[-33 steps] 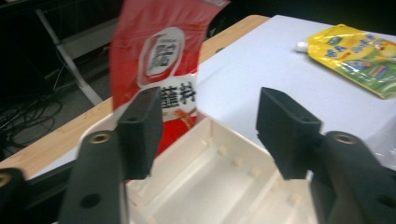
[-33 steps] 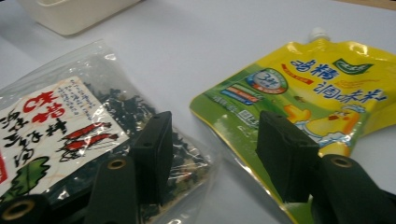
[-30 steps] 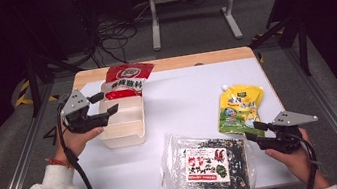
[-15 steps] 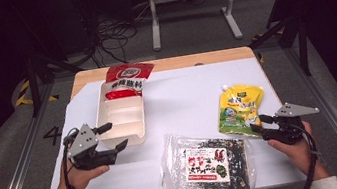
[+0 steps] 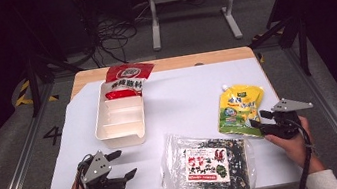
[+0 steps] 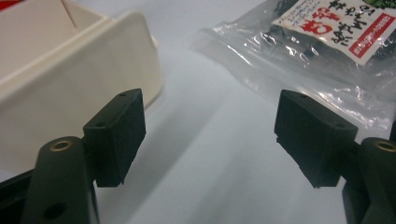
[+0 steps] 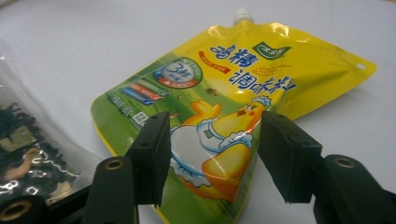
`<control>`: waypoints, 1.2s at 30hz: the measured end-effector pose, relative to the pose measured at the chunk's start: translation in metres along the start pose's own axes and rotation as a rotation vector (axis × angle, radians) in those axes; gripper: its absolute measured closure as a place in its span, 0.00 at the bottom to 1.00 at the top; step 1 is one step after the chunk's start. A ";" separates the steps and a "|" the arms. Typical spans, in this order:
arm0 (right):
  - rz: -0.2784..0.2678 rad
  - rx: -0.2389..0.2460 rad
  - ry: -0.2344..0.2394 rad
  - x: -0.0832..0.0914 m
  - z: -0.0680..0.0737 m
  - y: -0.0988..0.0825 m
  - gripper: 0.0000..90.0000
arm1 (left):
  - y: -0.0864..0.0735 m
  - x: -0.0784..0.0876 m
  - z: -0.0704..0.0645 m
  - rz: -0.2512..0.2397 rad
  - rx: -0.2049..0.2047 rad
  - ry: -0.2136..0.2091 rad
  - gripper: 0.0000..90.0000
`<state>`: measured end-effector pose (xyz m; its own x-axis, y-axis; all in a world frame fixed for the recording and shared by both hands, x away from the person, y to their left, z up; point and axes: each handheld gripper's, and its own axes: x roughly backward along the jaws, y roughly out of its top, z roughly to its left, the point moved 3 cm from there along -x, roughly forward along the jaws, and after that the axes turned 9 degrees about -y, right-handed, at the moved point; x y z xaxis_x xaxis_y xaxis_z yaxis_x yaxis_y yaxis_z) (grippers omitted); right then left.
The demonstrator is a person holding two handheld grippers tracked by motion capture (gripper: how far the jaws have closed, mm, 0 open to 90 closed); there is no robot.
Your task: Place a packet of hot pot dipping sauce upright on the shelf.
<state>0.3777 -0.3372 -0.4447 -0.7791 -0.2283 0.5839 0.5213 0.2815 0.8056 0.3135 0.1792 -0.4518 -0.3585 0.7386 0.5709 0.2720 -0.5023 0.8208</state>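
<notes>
- We see the yellow pouch [image 5: 240, 111] flat on the white table [image 5: 187, 96], right side.
- Right gripper [image 5: 257, 122] at the pouch's near edge, jaws apart, nothing held.
- Left gripper [image 5: 122, 165] jaws wide apart, empty, between cream tray [image 5: 121, 121] and clear seaweed bag [image 5: 209, 165].
- Red packet [image 5: 126, 78] lies in the tray's far end.

The tongs [image 7: 212, 156] gape just above a yellow pouch [image 7: 233, 107] lying flat on the table [image 7: 93, 46].

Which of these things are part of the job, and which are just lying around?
Likely in the job: divided tray, red packet, yellow pouch, seaweed bag, left gripper and right gripper, both open.
Lying about: floor cables, metal stand.
</notes>
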 end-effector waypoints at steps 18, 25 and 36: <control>0.050 -0.076 -0.006 -0.019 -0.017 0.002 0.41 | -0.012 -0.014 -0.007 0.040 0.016 -0.031 0.22; 0.088 -0.083 0.014 -0.023 -0.017 -0.002 0.36 | -0.009 -0.019 -0.014 0.039 0.014 -0.069 0.20; 0.072 -0.052 0.024 -0.014 -0.012 0.000 0.44 | -0.002 -0.037 -0.036 0.071 -0.015 -0.164 0.19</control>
<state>0.3929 -0.3448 -0.4519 -0.7309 -0.2316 0.6420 0.5932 0.2495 0.7654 0.2945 0.1366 -0.4739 -0.1881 0.7642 0.6169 0.2779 -0.5611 0.7797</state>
